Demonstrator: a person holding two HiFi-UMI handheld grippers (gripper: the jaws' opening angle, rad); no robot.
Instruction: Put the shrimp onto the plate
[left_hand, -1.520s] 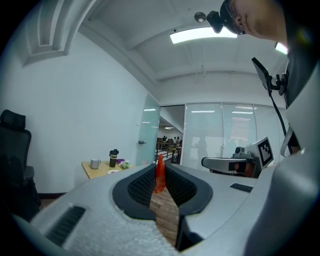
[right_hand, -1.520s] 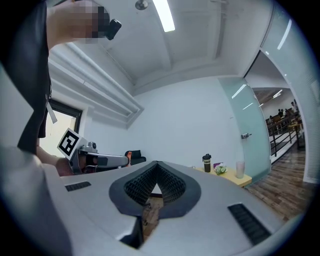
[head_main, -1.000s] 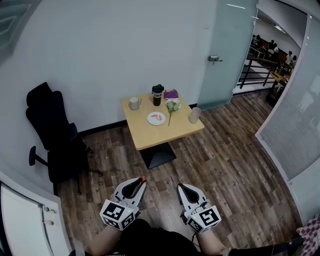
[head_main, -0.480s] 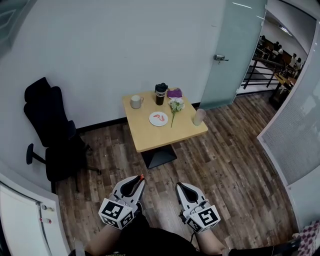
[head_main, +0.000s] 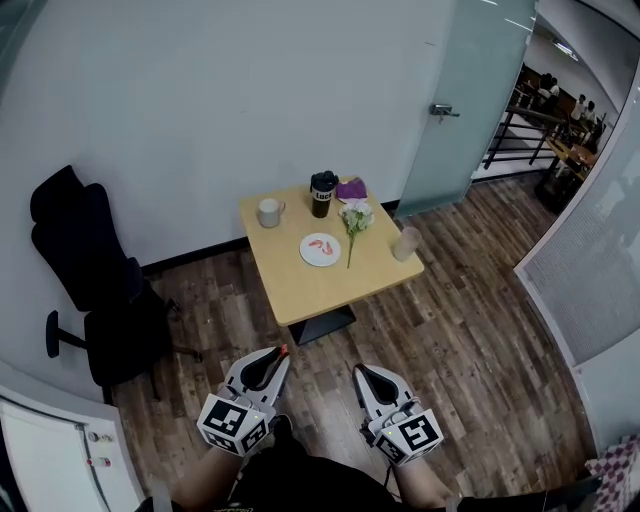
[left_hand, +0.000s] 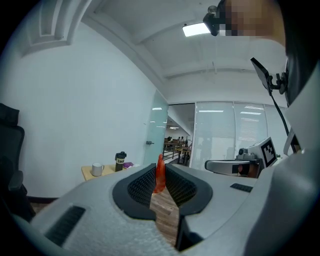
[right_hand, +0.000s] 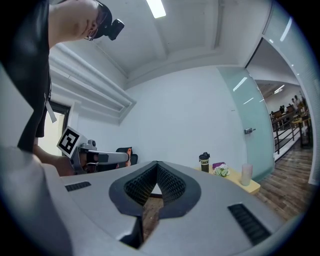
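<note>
The left gripper (head_main: 280, 356) pinches an orange shrimp (left_hand: 160, 174) upright at its jaw tips; the right gripper (head_main: 360, 372) is closed on nothing. The plate (head_main: 322, 260) lies well ahead of both, seemingly nearer the left one.

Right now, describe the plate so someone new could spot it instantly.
Find the small wooden table against the white wall, left of the frosted glass door. Mid-table lies the plate: flat, round, white, with orange-red pieces on it; the mug, tumbler and cup nearby all stand tall.
</note>
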